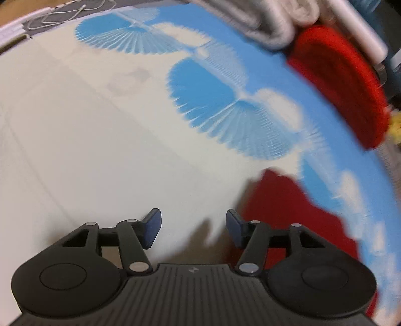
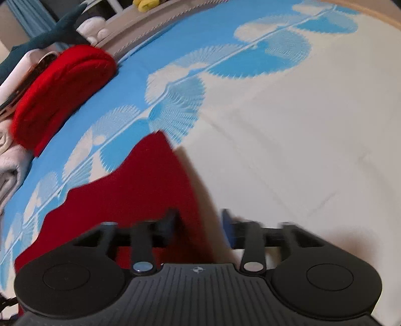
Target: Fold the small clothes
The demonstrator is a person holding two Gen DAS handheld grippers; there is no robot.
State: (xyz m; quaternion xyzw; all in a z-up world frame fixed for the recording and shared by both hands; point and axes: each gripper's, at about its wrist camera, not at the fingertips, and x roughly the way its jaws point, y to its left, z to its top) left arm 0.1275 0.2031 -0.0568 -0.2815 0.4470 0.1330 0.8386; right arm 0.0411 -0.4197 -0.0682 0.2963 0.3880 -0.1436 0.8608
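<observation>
the left gripper [image 1: 193, 227] hangs with its jaws well apart and nothing between them, over a cream and blue sheet [image 1: 87, 130] printed with fan shapes. a flat red garment [image 1: 283, 200] lies on the sheet just to the right of that gripper, its edge passing behind the right finger; whether they touch is hard to tell through the blur. the right gripper [image 2: 199, 227] stands about half open, and the same red garment [image 2: 140, 190] runs under its left finger and into the gap, with the pads not pressing on it. further back, a folded red knit [image 2: 62, 87] sits near the sheet's far edge, next to grey and white folded cloth [image 1: 270, 22]. a dark blue plush toy [image 2: 55, 32] lies behind. no readable writing shows; only a small round emblem on each gripper body.
</observation>
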